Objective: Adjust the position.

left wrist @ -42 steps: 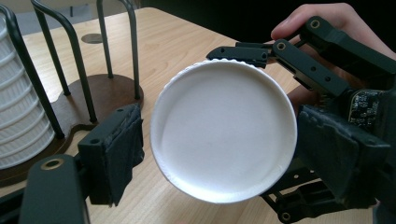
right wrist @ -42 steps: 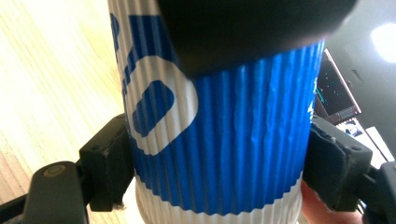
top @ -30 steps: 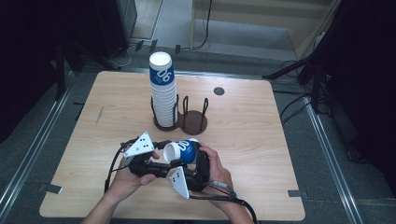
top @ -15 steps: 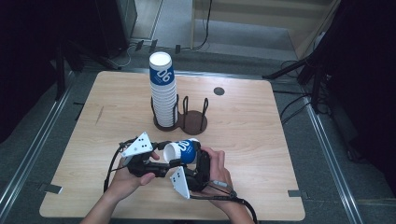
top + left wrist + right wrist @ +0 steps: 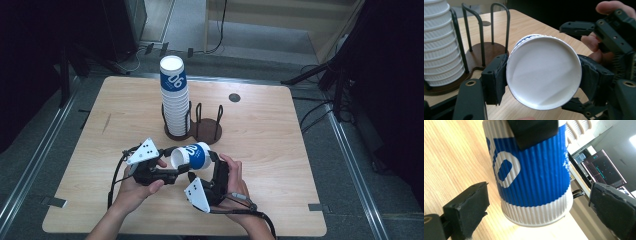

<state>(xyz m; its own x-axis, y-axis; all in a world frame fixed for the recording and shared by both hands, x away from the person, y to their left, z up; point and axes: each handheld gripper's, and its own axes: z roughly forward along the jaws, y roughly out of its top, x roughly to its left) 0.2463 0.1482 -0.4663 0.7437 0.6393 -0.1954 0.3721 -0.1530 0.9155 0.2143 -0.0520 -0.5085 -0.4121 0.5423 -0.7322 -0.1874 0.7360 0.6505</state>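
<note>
A ribbed blue-and-white paper cup lies level above the table's front, between my two grippers. My left gripper is shut on its left end. In the left gripper view both pads press the sides of the cup, whose flat white end faces the camera. My right gripper reaches in from the right. Its jaws have just been opening and now stand apart on either side of the cup, with gaps showing, so my right gripper is open.
A tall stack of the same cups stands in a dark wooden holder with wire loops at the table's middle; its right slot is empty. A small round grommet sits farther back. The wooden table has bare room to the right.
Both hands and the cup keep their places. The right gripper's jaws look spread a little wider around the cup than before.
</note>
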